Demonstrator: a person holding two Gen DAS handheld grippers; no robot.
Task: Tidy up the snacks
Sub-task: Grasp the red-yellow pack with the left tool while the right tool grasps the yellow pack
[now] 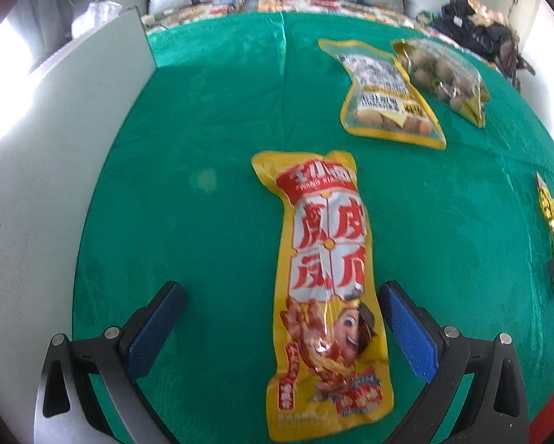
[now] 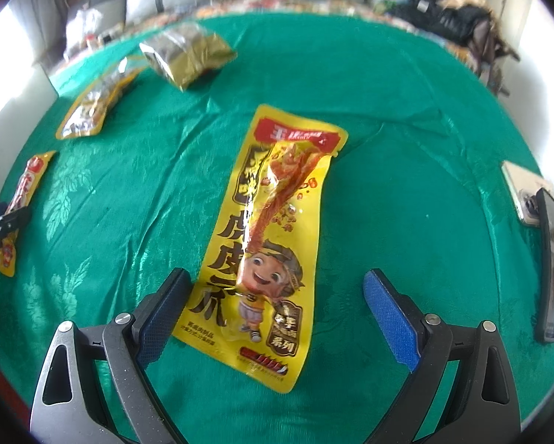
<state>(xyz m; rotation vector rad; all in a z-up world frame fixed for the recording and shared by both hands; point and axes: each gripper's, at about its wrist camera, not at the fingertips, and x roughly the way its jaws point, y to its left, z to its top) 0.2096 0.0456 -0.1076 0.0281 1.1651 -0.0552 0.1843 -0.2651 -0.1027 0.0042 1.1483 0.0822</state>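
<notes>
In the left wrist view, the left gripper (image 1: 282,318) hangs over the green cloth-covered surface (image 1: 203,129) with its jaws wide open. Between them, touching neither blue pad, lies a long yellow-and-red snack packet (image 1: 329,288), flat and lengthwise. Its red top band carries white Latin letters that begin "WANG"; below come large white-and-red Chinese characters and a cartoon boy. Farther back and to the right lie a yellow-rimmed pouch (image 1: 388,92), back side up with fine print too small to read, and just beside it a clear bag of round brownish snacks (image 1: 443,74).

In the right wrist view, the right gripper (image 2: 279,298) is likewise wide open. A yellow packet (image 2: 269,244) with dark Chinese characters, the same cartoon boy and a red top band lies between the jaws, its left edge just beside the left pad. A phone (image 2: 553,259) rests at the far right.
</notes>
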